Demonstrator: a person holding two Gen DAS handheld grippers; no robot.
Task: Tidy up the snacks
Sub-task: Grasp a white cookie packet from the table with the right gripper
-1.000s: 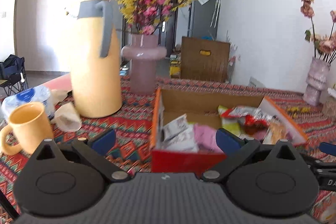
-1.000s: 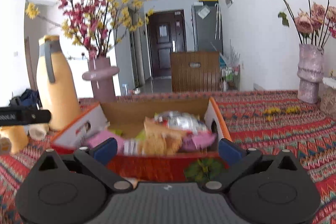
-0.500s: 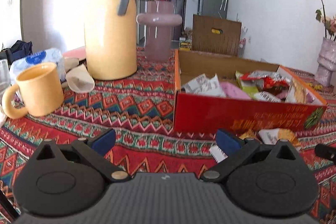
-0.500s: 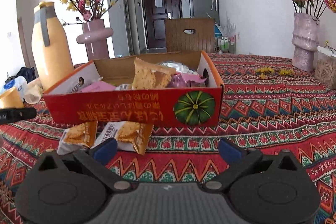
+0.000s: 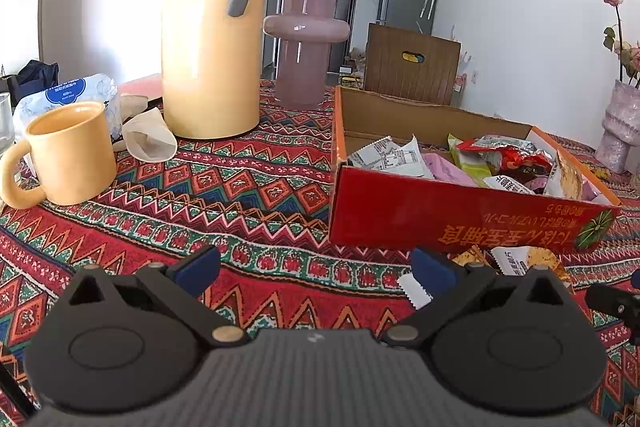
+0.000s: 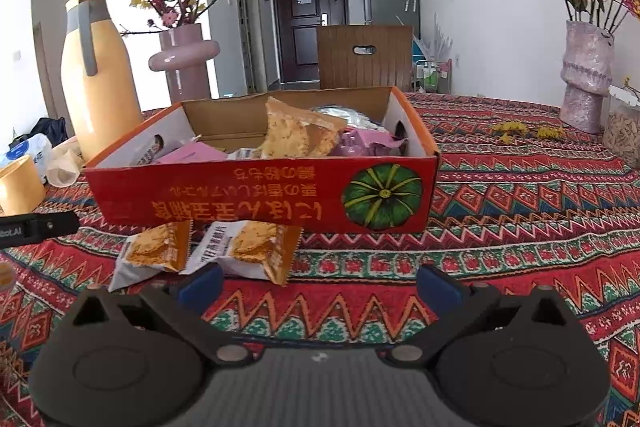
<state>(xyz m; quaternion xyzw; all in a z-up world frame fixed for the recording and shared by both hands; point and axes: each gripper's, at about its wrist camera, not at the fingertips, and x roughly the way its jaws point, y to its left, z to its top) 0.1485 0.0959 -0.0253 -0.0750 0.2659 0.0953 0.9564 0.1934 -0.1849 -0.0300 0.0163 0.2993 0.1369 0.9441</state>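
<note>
We hold both tongs low over the table point(image 6: 520, 211), which wears a red patterned cloth. The left tongs point(image 5: 316, 269) stand spread wide with nothing between the blue pads; the right tongs point(image 6: 320, 285) stand likewise spread and empty. Ahead sits the red cardboard box point(image 6: 256, 201), open-topped, with a green pumpkin printed on its front wall. Inside it we see a heap of snacks: a pink packet point(image 5: 444, 167), a white printed wrapper point(image 5: 390, 157), a red and silver bag point(image 5: 504, 155), and a tall orange cracker packet point(image 6: 296, 135) that leans upright. Two cracker packets lie on the cloth just in front of the box, outside it: one point(image 6: 154, 253) to the left, the other point(image 6: 250, 247) beside it, their edges touching or overlapping. They lie close before the left pad of the right tongs. Left of the box stand a yellow thermos point(image 5: 212, 35), a pink vase point(image 5: 304, 47) with blossom branches, and a yellow mug point(image 5: 66, 155).
</note>
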